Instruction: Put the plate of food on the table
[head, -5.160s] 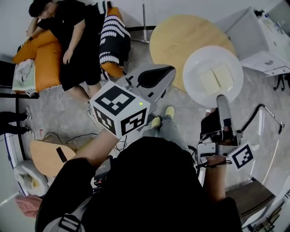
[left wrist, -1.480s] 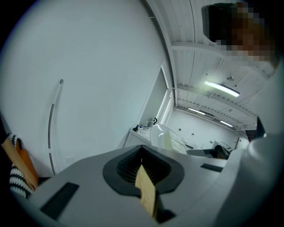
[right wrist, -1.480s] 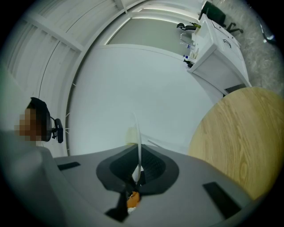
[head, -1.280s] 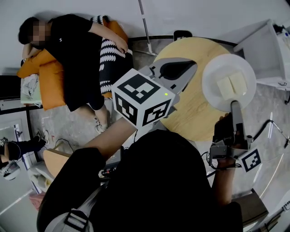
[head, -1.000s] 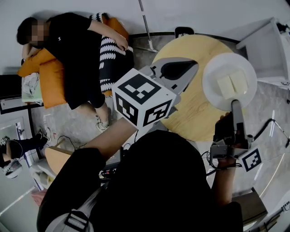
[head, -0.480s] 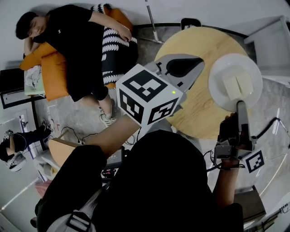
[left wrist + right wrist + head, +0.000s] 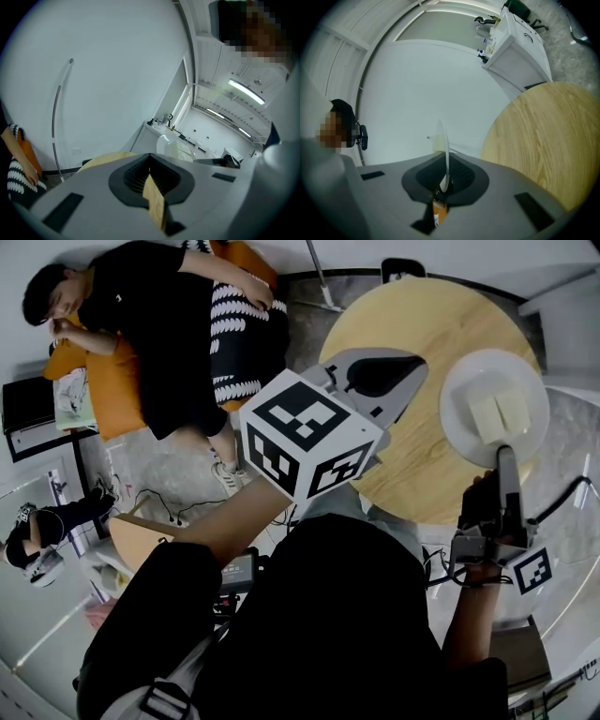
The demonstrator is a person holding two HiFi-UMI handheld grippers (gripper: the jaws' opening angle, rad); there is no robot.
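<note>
Round wooden table point(image 7: 431, 324) fills the far right of the head view, and the white plate point(image 7: 494, 409) hangs over its right near part with some of the rim sticking out past the table's edge. I honestly can't tell if the plate is touching the wood yet, but my guess is not quite. Two pale slabs of food point(image 7: 500, 413) sit side by side in the middle of it. The right gripper point(image 7: 506, 454) is clamped on the near rim only. In the right gripper view you see the plate point(image 7: 444, 150) edge-on, running straight into the closed jaws of that gripper point(image 7: 444, 180) with the wood just beside it. The left gripper point(image 7: 412, 367) is off to the left over the near side of the table, well apart from the plate. Its jaws are together on nothing I can name; in its own view point(image 7: 150, 176) there's just a tan sliver at the seam, can't say what. What worries me is that a one-point pinch on the rim lets the plate lever down, so the food could slide. Letting go this close to the edge could also tip it onto the floor. Further out, a person point(image 7: 159, 324) lies on an orange couch point(image 7: 112, 390) at the far left.
</note>
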